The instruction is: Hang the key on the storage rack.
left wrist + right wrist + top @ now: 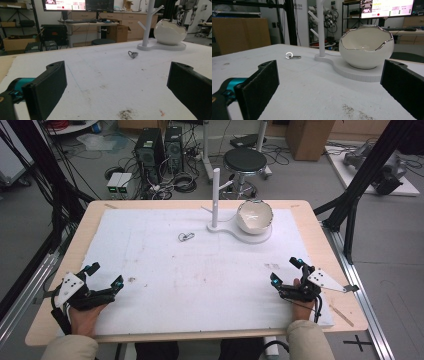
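Two grippers: left gripper (103, 276) and right gripper (286, 270), jaws wide, empty.
Progress: small metal keyring (186, 237) untouched left of white egg-shaped bowl (254, 217); all remains.

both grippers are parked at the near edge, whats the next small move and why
Probably reach the left gripper forward toward the small metal ring. Both grippers, the right gripper too, stand open and empty, and the ring lies loose on the white mat, apart from the branched stand and the egg-shaped bowl, slightly nearer the left side.
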A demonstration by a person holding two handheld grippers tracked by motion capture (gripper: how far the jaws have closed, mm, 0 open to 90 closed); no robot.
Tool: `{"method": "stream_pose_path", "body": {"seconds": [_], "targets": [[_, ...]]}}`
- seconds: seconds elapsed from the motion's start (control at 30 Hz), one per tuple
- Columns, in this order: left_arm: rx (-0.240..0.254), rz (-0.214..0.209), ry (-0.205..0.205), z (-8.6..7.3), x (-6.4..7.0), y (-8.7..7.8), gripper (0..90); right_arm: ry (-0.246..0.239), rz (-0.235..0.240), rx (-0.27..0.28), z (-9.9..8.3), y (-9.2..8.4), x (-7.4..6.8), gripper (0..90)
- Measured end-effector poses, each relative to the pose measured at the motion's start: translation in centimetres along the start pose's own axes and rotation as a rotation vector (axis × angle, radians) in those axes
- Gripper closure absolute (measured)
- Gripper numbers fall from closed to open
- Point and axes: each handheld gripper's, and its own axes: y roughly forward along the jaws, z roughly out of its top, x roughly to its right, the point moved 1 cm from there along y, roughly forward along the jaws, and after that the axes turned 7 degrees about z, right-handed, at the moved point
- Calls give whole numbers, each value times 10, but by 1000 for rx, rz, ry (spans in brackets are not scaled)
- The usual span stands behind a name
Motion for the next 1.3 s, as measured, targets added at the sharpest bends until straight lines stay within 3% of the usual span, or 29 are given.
{"method": "stream_pose_path", "body": {"seconds": [0.33,0.43,0.67,0.93,1.2,1.3], "targets": [[6,-19,7,0,0,-1,31,-7,1,-2,0,0,0,9],[14,-19,-8,0,-1,-1,31,2,0,-3,0,0,0,9],[-27,-41,-7,7,-4,6,31,-6,2,-1,0,1,0,9],[-100,-198,31,56,-11,42,31,0,3,-4,0,0,-1,9],[-214,-299,132,101,-11,100,24,-1,3,-4,0,0,-1,10],[-257,-379,111,109,-6,124,17,-1,2,-5,0,1,-1,10]]}}
